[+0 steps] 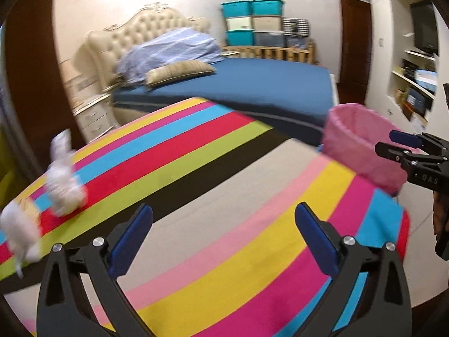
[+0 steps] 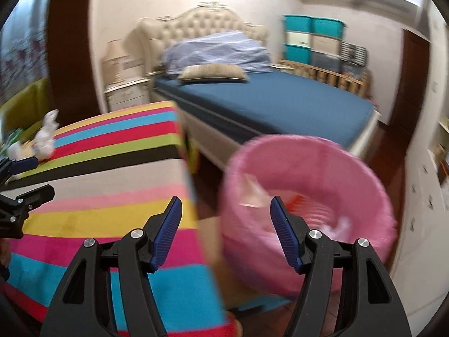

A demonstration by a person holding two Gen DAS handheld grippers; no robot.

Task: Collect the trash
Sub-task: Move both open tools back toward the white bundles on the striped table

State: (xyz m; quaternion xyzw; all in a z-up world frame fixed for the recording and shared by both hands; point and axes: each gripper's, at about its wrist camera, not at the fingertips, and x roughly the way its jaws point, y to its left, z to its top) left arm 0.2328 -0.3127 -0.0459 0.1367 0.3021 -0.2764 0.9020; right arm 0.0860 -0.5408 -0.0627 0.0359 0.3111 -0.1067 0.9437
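Note:
Crumpled white tissues (image 1: 66, 188) lie at the far left of the striped table (image 1: 224, 196), with another white wad (image 1: 19, 233) nearer; they also show in the right wrist view (image 2: 46, 137). A bin lined with a pink bag (image 2: 308, 196) stands right of the table and holds white and clear scraps; it also shows in the left wrist view (image 1: 362, 146). My left gripper (image 1: 223, 230) is open and empty over the table's middle. My right gripper (image 2: 224, 219) is open and empty, above the gap between the table edge and the bin.
A bed with a blue sheet (image 2: 266, 98) stands behind the table. A nightstand (image 2: 126, 95) is at its left. Stacked storage boxes (image 1: 252, 22) stand in the far corner. Shelves (image 1: 415, 78) line the right wall.

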